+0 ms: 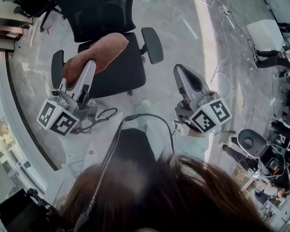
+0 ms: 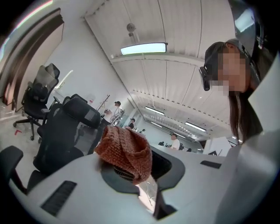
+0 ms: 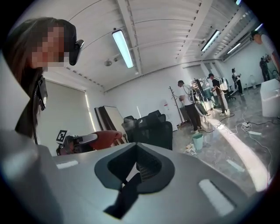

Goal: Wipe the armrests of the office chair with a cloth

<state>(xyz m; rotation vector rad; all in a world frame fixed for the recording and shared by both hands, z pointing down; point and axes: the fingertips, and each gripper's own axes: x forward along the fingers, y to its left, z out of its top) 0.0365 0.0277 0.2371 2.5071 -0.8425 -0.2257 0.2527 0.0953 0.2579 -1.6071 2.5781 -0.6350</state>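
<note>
The black office chair (image 1: 113, 54) stands in front of me, with its left armrest (image 1: 57, 67) and right armrest (image 1: 152, 44) both bare. My left gripper (image 1: 90, 65) is shut on a reddish-brown knitted cloth (image 1: 99, 53), held above the seat between the left armrest and the seat's middle. In the left gripper view the cloth (image 2: 124, 151) bunches over the closed jaws, with the chair (image 2: 65, 131) off to the left. My right gripper (image 1: 178, 69) hangs to the right of the chair, apart from it, shut with nothing between its jaws. From the right gripper view the chair (image 3: 151, 127) stands ahead.
A second office chair (image 1: 31, 7) is at the far left. Cables (image 1: 222, 43) trail over the glossy floor to the right, near a white box (image 1: 265, 32). A green bucket (image 3: 197, 141) and several people stand further off. A curved wall edge (image 1: 18, 108) runs along the left.
</note>
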